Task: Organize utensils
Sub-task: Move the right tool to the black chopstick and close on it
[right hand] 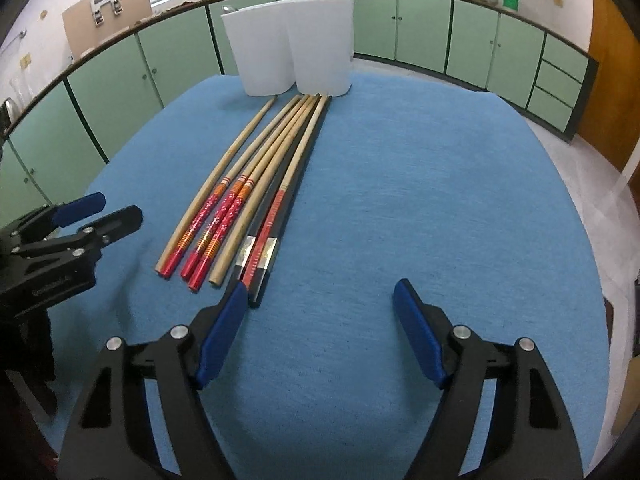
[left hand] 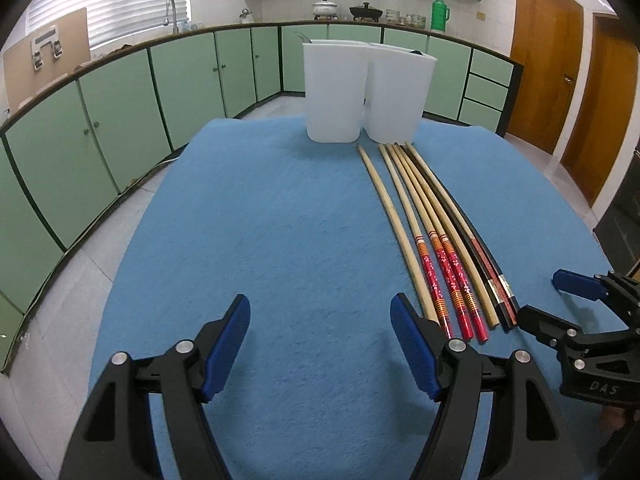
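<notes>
Several chopsticks (left hand: 436, 236) lie side by side on a blue mat (left hand: 280, 220), some plain wood, some with red patterned ends, some black. They also show in the right wrist view (right hand: 256, 184). Two white plastic holders (left hand: 364, 92) stand at the mat's far edge, also in the right wrist view (right hand: 292, 48). My left gripper (left hand: 320, 320) is open and empty, left of the chopstick ends. My right gripper (right hand: 320, 308) is open and empty, its left finger just in front of the black chopsticks' ends. It also shows in the left wrist view (left hand: 548, 300).
Green kitchen cabinets (left hand: 120, 120) run around the table. Wooden doors (left hand: 560, 68) stand at the right. The left gripper (right hand: 96, 212) shows at the left of the right wrist view.
</notes>
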Demonstrator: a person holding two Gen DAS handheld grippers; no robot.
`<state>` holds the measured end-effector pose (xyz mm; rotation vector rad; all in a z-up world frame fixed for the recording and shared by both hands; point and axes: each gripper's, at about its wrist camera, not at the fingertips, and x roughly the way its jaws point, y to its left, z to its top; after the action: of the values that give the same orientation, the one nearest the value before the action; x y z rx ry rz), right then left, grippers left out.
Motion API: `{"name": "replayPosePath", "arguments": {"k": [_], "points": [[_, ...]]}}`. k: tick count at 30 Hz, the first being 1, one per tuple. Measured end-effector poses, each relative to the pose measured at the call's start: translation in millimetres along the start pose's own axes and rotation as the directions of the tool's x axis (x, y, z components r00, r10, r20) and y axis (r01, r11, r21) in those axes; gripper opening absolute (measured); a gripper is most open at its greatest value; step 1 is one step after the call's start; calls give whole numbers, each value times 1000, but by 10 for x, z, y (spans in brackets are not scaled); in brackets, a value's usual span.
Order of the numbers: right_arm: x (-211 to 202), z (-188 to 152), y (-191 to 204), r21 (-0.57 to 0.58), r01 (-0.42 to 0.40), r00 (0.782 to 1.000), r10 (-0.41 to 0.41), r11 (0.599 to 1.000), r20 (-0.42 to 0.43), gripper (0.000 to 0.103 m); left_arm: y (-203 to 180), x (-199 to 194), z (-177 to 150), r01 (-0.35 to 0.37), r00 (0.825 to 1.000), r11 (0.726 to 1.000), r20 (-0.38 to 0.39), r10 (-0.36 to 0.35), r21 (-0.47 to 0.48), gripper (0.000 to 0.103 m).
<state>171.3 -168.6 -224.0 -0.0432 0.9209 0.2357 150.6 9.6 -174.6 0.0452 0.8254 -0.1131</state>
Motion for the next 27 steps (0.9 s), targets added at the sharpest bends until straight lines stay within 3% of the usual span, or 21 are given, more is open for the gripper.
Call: {"name": "replayPosePath", "arguments": {"k": [5,9,11,13,17,19,27], "points": [[-36,-11,-64,14,53,999,-53,998,4,72,35,-24,-19,2,1000,1000,1,-2,-1,73],[-61,-14,-95,38,21,1000,-21,999,9,67,21,-32,-26,7,1000,1000,1,-7,2,73],[-50,-11,-51,29,8,1000,-8,1000,10,60,-3,-43,-33,13,1000,1000,1,-13,8,73],[-1,-5,17,12,5,1000,-5,1000,0,47,-33,-53,-35,21,1000,1000,-1,-21,17,74],[29,9,107,-19,19,1000,-19,1000,16,33,-95,-77,-48,41,999,999,-8,-41,29,76],[30,15,121,-30,0,1000,1,1000,16,7,-127,-91,-58,62,998,998,-15,-62,32,77],[-2,3,58,-5,-2,1000,2,1000,22,6,-315,-7,-126,76,995,994,-63,-71,81,77]]}}
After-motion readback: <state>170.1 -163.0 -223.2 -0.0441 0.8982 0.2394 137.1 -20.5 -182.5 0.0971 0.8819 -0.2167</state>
